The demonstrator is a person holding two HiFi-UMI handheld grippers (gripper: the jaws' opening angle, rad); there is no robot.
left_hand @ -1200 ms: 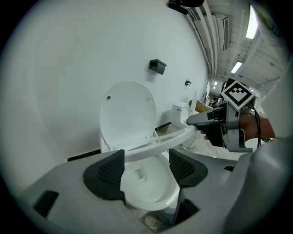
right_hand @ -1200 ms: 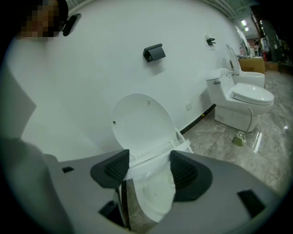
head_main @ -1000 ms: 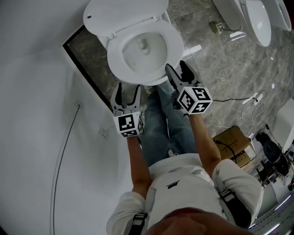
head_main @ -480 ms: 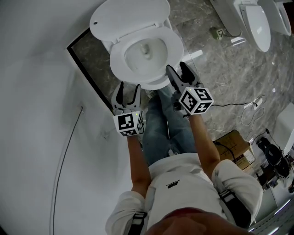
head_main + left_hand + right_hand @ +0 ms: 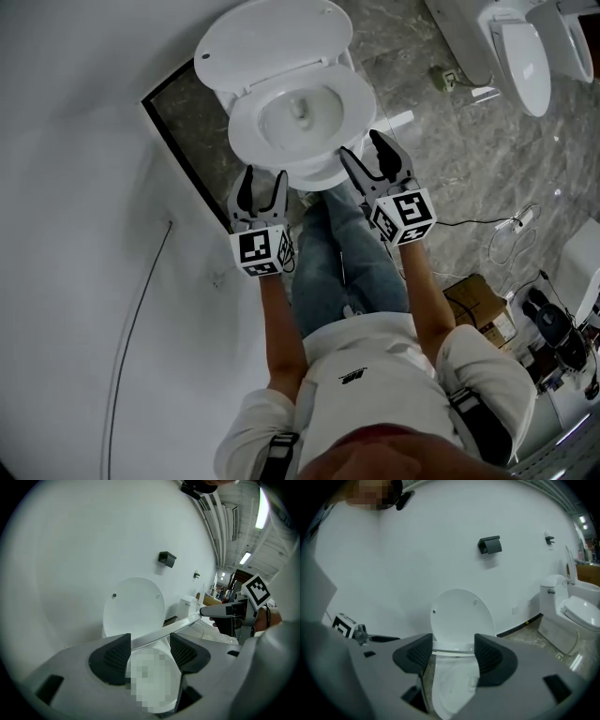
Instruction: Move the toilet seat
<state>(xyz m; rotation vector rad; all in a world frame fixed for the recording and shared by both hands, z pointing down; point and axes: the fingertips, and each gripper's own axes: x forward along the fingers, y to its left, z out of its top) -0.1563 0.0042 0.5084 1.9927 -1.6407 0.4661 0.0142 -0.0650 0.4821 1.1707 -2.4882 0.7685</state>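
Evenly outstretched: left claw, right claw.

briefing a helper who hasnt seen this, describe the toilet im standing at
Start at the white wall. The toilet stands against it with its lid raised. Unlike the toilets off to the right, it is straight ahead of the person.

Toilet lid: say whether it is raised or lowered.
Raised. The lid stands upright behind the bowl, with the seat ring and bowl uncovered.

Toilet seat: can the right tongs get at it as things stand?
Likely yes: the right tongs stand open at the front rim of the toilet seat, and nothing is in between.
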